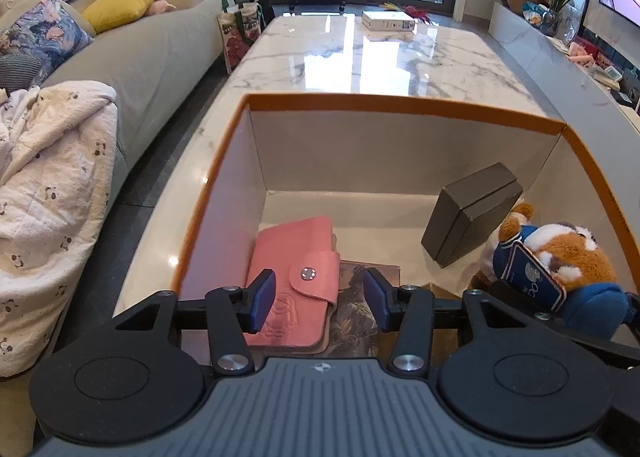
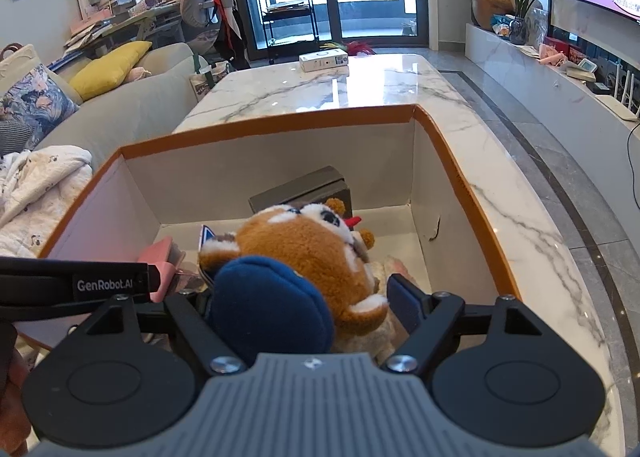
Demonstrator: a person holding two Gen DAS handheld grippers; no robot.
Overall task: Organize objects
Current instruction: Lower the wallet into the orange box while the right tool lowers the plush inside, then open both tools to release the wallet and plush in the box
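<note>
the plush toy (image 2: 304, 261) is lowered into the orange-rimmed box (image 2: 272, 122) at 3 o'clock of the pink wallet (image 1: 288, 277), right gripper (image 2: 304, 297) fingers apart around it, left gripper (image 1: 320, 299) fingers apart over the wallet.

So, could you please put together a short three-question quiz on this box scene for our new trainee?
1. True or false: the pink wallet lies inside the orange-edged box.
2. Which thing sits between the right gripper's fingers? A) grey box B) plush toy C) white carton
3. Fill in: the grey box is not lying flat; it stands ____ against the box's right wall.

Key
1. True. The wallet rests partly on a patterned booklet, with the left gripper open around it.
2. B. The plush toy sits there; the one pad in view does not press it.
3. Tilted.
</note>
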